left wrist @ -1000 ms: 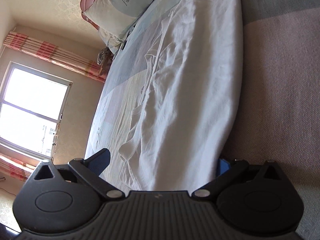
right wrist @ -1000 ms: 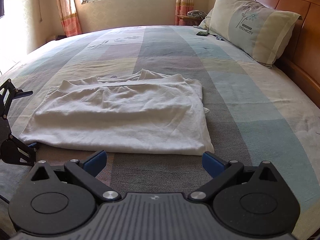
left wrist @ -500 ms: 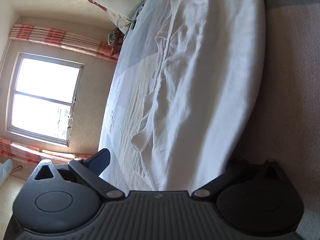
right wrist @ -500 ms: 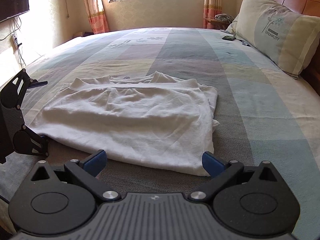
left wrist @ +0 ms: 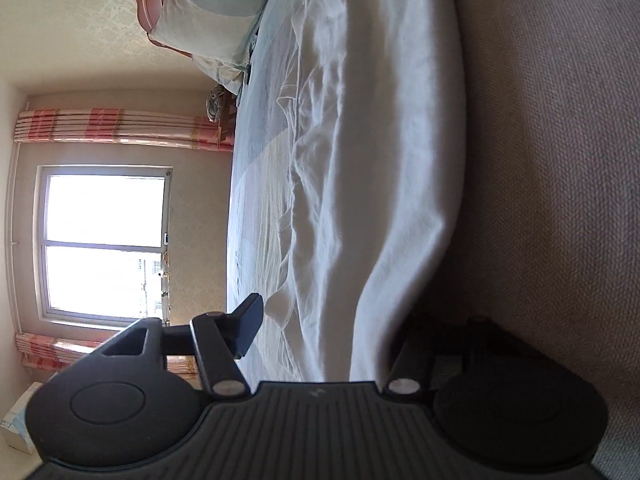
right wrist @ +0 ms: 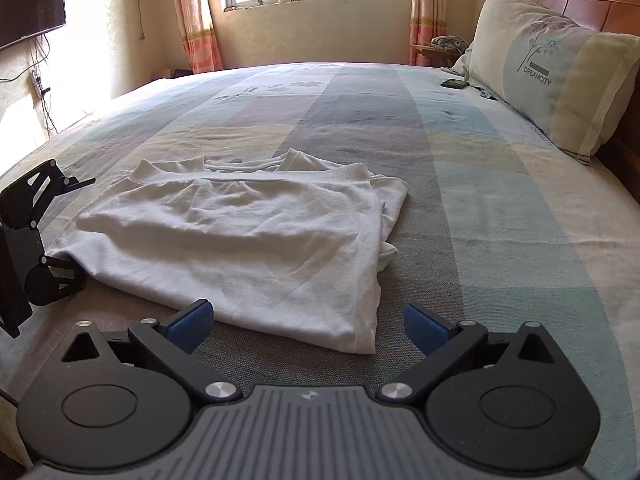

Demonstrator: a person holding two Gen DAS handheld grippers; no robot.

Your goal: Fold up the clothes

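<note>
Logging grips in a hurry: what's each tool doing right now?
Left tool: open, jaws just been closing around the edge of the white shirt, not pinching yet.
Right tool: open, holding nothing.

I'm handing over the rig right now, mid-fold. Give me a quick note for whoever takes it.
Left gripper: jaws have just been closing around the left edge of the white shirt, one finger under the cloth, the other above it; not pinching yet.
Right gripper: open, empty, facing the shirt's near right corner.
Shirt: flat on the bed, already folded over in layers.
To do: finish the left grip, take the right corner, then probably fold across again.
</note>
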